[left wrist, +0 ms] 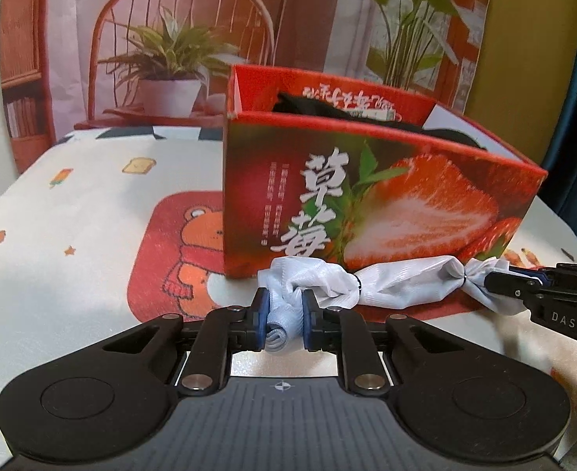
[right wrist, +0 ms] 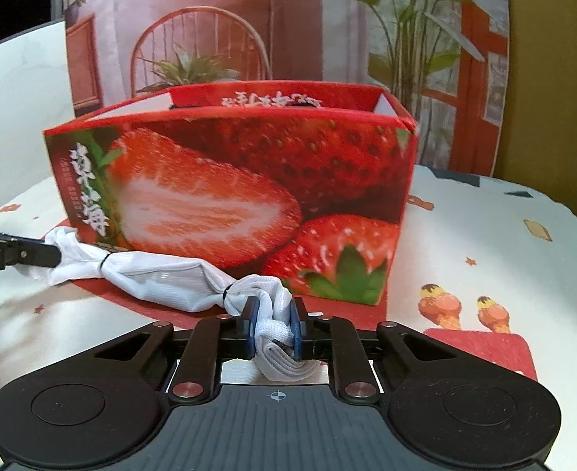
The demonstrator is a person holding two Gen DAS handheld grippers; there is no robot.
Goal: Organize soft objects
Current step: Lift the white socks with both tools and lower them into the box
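Observation:
A white cloth bundle [left wrist: 398,280], tied with two black bands, stretches between both grippers just in front of a red strawberry box [left wrist: 367,204]. My left gripper [left wrist: 284,306] is shut on its left end. My right gripper [right wrist: 273,320] is shut on its other end; it also shows in the left wrist view [left wrist: 500,280]. The bundle [right wrist: 163,280] sags toward the table in front of the box [right wrist: 249,192]. The left gripper [right wrist: 59,253] shows at the left edge of the right wrist view. Something black [left wrist: 304,104] lies inside the open box.
The table wears a white cloth with cartoon prints [left wrist: 72,216] and a red bear mat [left wrist: 178,259] under the box. A printed backdrop with a chair and plants [left wrist: 170,47] hangs behind. A red patch and ice-cream prints [right wrist: 481,337] lie to the right.

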